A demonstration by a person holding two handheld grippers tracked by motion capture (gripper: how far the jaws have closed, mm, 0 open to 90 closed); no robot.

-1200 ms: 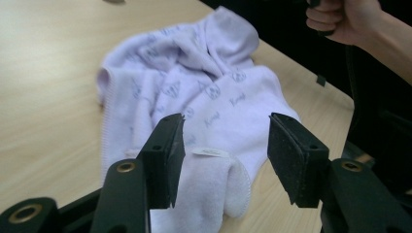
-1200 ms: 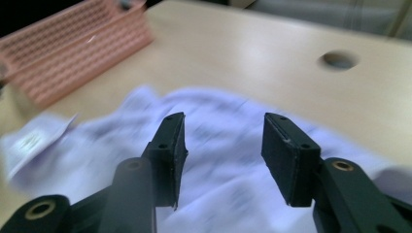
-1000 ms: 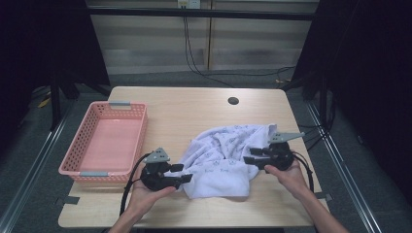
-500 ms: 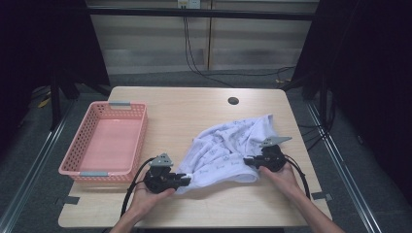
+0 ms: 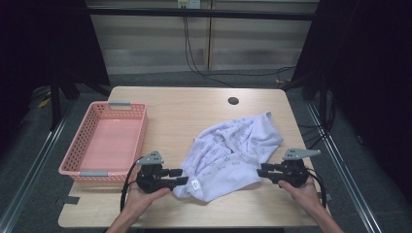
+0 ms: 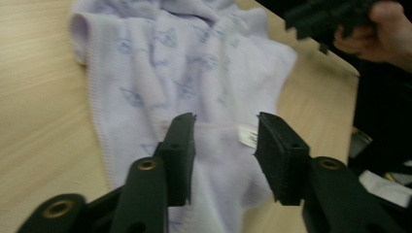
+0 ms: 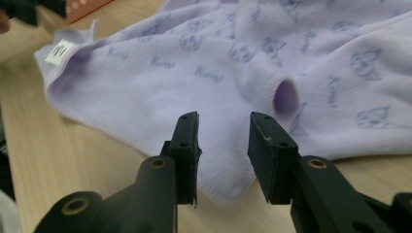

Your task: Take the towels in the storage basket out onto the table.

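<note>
A pale lilac printed garment [image 5: 233,153] lies crumpled on the wooden table [image 5: 184,111], right of centre. My left gripper [image 5: 179,176] sits at its near left corner, jaws open, with the cloth [image 6: 194,77] and its white label [image 6: 248,135] lying between and beyond them. My right gripper [image 5: 262,171] is at the garment's near right edge, also open, and the hem of the garment [image 7: 223,165] lies between its jaws. A sleeve opening [image 7: 285,95] shows just past the right jaw. Neither gripper has closed on the fabric.
A pink plastic basket [image 5: 80,145] stands at the table's left side. A dark round hole [image 5: 233,101] is in the tabletop at the back. Table edges are close behind both hands. Cables trail from each gripper.
The garment has been pulled out and spread toward the back right. Both grippers have drawn back toward the near edge, and their jaws now stand open at the cloth's near corners.
</note>
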